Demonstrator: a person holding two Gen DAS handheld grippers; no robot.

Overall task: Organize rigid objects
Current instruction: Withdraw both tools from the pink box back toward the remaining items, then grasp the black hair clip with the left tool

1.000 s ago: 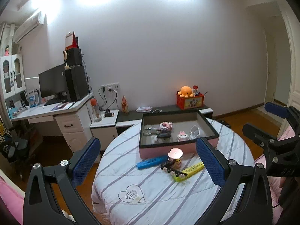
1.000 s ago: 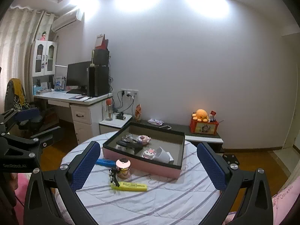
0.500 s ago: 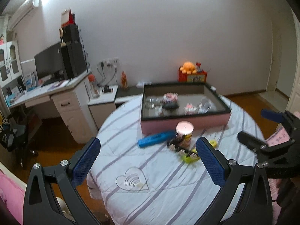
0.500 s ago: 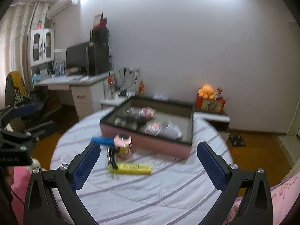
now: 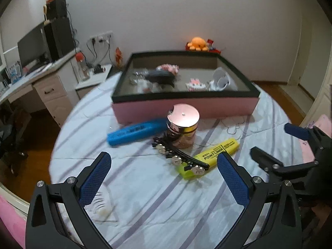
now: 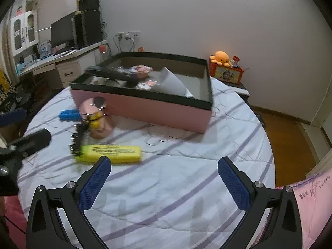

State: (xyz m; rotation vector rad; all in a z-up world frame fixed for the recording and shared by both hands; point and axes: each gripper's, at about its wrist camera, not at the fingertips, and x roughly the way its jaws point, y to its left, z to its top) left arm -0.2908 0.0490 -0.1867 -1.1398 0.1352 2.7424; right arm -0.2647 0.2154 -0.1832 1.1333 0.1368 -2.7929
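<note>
On the round striped table (image 5: 145,197) lie a yellow highlighter (image 5: 209,157), a black hair clip (image 5: 178,155), a pink metal-lidded jar (image 5: 182,128) and a blue marker (image 5: 134,131), all in front of a pink box (image 5: 186,105) with a black rim that holds several small items. My left gripper (image 5: 164,178) is open and empty, just short of the clip and highlighter. My right gripper (image 6: 165,183) is open and empty, right of the highlighter (image 6: 110,153); the jar (image 6: 95,120) and box (image 6: 145,110) lie beyond.
A desk (image 5: 41,78) with a monitor stands at the left. An orange plush (image 5: 197,43) sits on a low cabinet behind the box. Wooden floor surrounds the table. Pink bedding (image 6: 311,203) lies at the right edge.
Both grippers have moved down and forward toward the table; the objects now appear larger and closer. Both stay open.
</note>
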